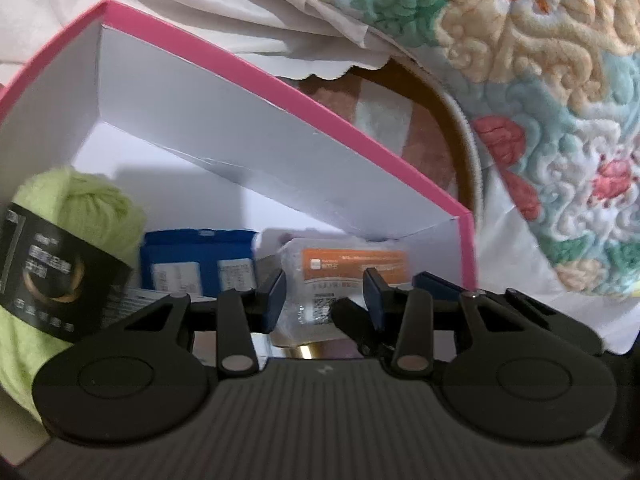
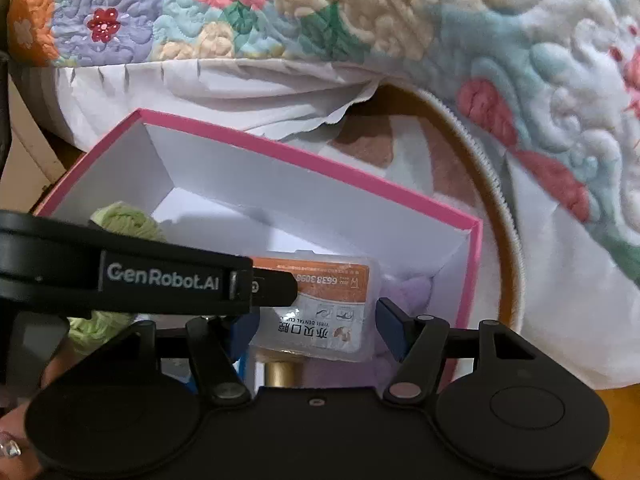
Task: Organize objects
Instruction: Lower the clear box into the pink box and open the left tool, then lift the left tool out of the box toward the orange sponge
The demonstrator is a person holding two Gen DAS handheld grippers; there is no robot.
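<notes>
A pink box with white inside (image 1: 280, 92) (image 2: 304, 160) holds a green yarn ball with a black label (image 1: 76, 216) (image 2: 124, 220), a blue packet (image 1: 196, 256) and a clear plastic case with an orange label (image 1: 340, 276) (image 2: 316, 304). My left gripper (image 1: 326, 298) is open over the clear case, fingers either side of it. My right gripper (image 2: 316, 322) is open too, jaws wide around the same case without pressing it. The left gripper's body (image 2: 120, 276) crosses the right wrist view. A gold cylinder (image 2: 280, 374) shows below the case.
A quilted floral blanket (image 1: 540, 80) (image 2: 400, 20) and white sheet (image 2: 200, 92) lie behind and right of the box. A round brown-rimmed basket with pink cloth (image 2: 440, 168) (image 1: 420, 120) sits behind the box's far wall. Lilac fabric (image 2: 408, 292) lies in the box corner.
</notes>
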